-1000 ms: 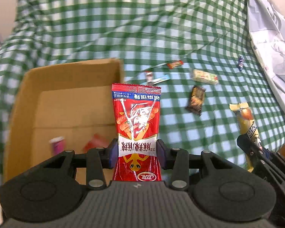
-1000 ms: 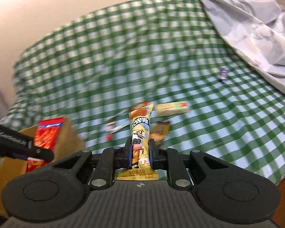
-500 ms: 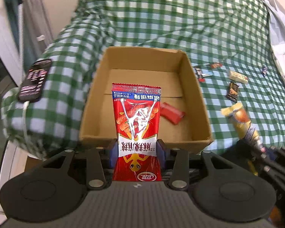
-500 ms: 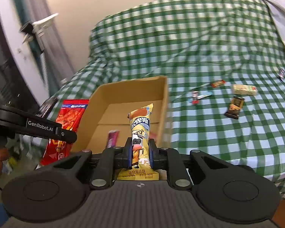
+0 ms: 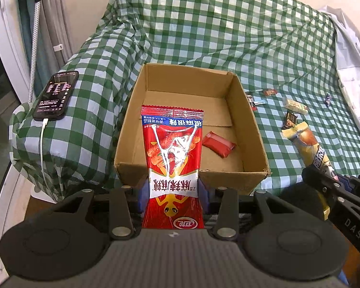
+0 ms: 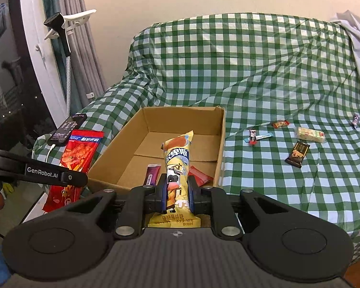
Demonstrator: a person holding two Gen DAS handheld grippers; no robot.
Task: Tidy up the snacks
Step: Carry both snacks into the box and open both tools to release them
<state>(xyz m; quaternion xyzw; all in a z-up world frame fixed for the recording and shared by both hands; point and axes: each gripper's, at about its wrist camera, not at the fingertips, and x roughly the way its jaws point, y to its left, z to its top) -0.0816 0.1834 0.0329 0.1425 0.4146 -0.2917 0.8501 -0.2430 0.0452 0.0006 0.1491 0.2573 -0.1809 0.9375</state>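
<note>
2 grippers, 2 snacks, both clamped tight. The left gripper (image 5: pixel 172 193) has its jaws pressed against the sides of a red snack packet (image 5: pixel 172 165), gripping it in its lower half, so the packet stands upright between the fingers, its top reaching in front of the cardboard box (image 5: pixel 249 124). Glossy red foil, a blue band with white characters near the top, a picture of reddish pieces in the middle, a white band lower down, a yellow figure below that.

Over on the right wrist view, the right gripper (image 6: pixel 177 193) is squeezed narrow on a yellow snack stick (image 6: pixel 177 165), held low on its length, the upper end poking up in front of the box (image 6: pixel 222 134). Yellow wrapper, blue lettering, a cartoon cow right at the fingers, a crimped bottom edge showing below them.

The box sits open on the green checked cloth (image 5: pixel 216 31), just ahead of both grippers. Inside lie a small red sachet (image 5: pixel 218 143) and a purple sachet (image 6: pixel 152 174). To the box's right, 6 small snacks (image 6: pixel 297 154) lie scattered on the cloth. To its left, a phone (image 5: pixel 56 95) rests plugged into a white cable.
</note>
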